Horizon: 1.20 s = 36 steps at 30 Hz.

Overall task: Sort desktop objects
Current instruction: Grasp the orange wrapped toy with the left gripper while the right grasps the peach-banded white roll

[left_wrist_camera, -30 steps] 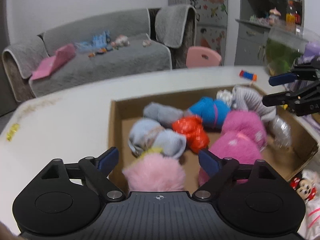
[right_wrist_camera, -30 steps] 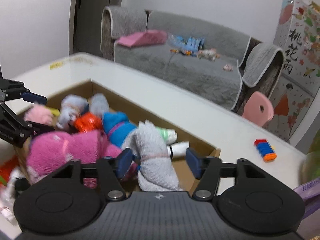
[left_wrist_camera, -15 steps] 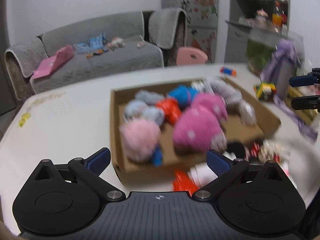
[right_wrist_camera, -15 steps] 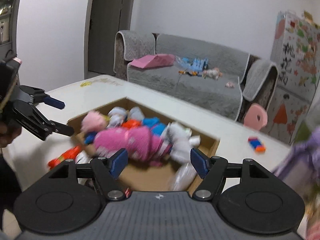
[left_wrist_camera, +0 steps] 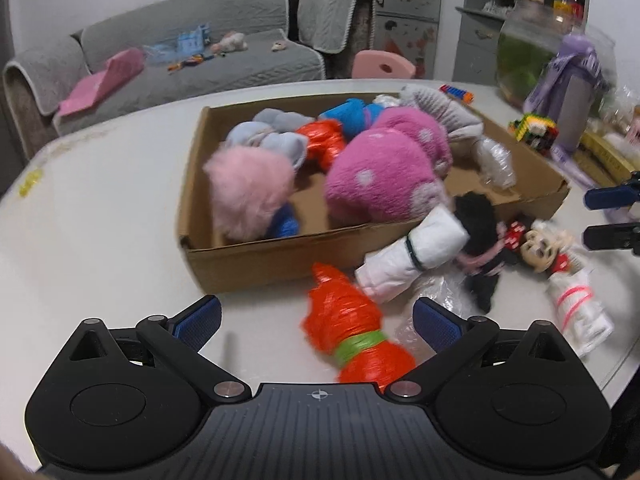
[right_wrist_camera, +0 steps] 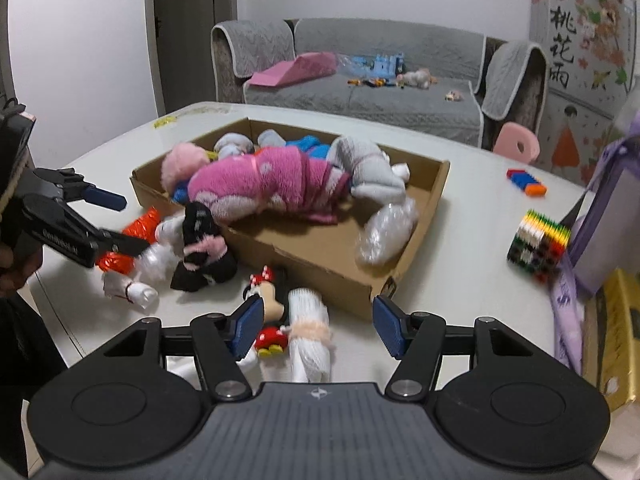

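Observation:
A shallow cardboard box (left_wrist_camera: 280,256) (right_wrist_camera: 320,264) on the white table holds a magenta dotted plush (left_wrist_camera: 384,176) (right_wrist_camera: 260,188), a pink fluffy ball (left_wrist_camera: 248,192), rolled socks and orange bundles. In front of the box lie an orange wrapped bundle (left_wrist_camera: 352,336) (right_wrist_camera: 128,240), a white roll (left_wrist_camera: 416,252), a black sock (left_wrist_camera: 480,236) (right_wrist_camera: 200,248), a Minnie doll (left_wrist_camera: 536,244) (right_wrist_camera: 268,300) and a white roll with a pink band (right_wrist_camera: 310,332). My left gripper (left_wrist_camera: 316,322) is open above the orange bundle. My right gripper (right_wrist_camera: 316,326) is open over the Minnie doll and the banded roll.
A colourful block cube (right_wrist_camera: 538,244) (left_wrist_camera: 534,130), a purple bag (right_wrist_camera: 608,216) and a yellow box (right_wrist_camera: 612,332) stand at the table's right. A blue-orange toy (right_wrist_camera: 526,182) lies behind the box. A glass jar (left_wrist_camera: 536,52) stands far right. A grey sofa (right_wrist_camera: 380,76) is beyond the table.
Both grippers have pulled back from over the box toward the table's near edge. The loose items in front of the box have come into view. Both stay open.

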Each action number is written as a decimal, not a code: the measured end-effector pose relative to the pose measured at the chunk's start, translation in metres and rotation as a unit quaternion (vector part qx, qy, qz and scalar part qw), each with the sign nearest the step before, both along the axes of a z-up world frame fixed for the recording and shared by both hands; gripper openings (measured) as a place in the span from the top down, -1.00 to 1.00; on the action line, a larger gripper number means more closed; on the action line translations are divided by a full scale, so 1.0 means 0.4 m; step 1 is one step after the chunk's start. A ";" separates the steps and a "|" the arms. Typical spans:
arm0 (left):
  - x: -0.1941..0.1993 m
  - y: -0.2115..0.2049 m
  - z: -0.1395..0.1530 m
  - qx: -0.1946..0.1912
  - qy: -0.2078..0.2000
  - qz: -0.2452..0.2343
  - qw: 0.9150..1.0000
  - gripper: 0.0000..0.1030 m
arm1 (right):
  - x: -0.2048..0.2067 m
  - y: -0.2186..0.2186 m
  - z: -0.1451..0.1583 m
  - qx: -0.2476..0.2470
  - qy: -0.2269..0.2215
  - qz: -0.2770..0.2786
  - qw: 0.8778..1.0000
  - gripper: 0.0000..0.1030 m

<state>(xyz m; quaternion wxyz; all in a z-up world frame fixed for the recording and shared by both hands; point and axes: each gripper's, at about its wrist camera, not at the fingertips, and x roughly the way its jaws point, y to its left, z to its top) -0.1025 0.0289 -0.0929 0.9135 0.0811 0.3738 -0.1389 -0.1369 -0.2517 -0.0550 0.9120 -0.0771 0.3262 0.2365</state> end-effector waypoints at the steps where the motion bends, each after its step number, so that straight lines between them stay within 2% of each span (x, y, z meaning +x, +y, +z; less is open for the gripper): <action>1: -0.002 0.001 -0.005 0.018 0.000 -0.002 1.000 -0.99 | -0.008 -0.002 -0.008 -0.001 0.001 -0.001 1.000 -0.10; 5: -0.008 0.012 -0.028 0.051 0.003 0.004 0.999 -0.99 | -0.015 0.000 -0.035 -0.011 0.009 -0.003 1.000 -0.09; 9: -0.007 0.036 -0.026 0.040 0.002 0.016 0.999 -0.97 | -0.012 0.002 -0.050 -0.013 0.015 -0.005 1.000 -0.06; 13: -0.002 0.031 -0.027 0.049 -0.010 0.018 0.999 -0.99 | -0.014 -0.002 -0.049 -0.010 0.018 -0.005 1.000 -0.07; 17: 0.000 0.030 -0.039 0.024 -0.016 0.010 1.000 -0.99 | -0.018 -0.004 -0.051 -0.010 0.018 -0.007 1.000 -0.07; 21: 0.019 0.051 -0.043 -0.014 0.011 0.027 0.999 -1.00 | -0.016 -0.003 -0.050 -0.005 0.021 -0.012 1.000 -0.03; 29: 0.026 0.054 -0.042 -0.011 0.013 0.031 0.999 -1.00 | 0.002 -0.025 -0.064 -0.002 0.037 -0.052 0.998 -0.03; 31: 0.027 0.052 -0.042 -0.011 0.013 0.035 0.999 -1.00 | 0.003 -0.012 -0.069 -0.008 0.038 -0.045 0.998 0.01; 35: 0.031 0.050 -0.041 -0.009 0.014 0.033 0.999 -1.00 | 0.005 0.023 -0.079 -0.025 0.040 -0.020 0.999 0.31; 36: 0.032 0.049 -0.040 -0.009 0.014 0.032 0.999 -1.00 | 0.006 0.025 -0.080 -0.019 0.041 -0.016 0.999 0.31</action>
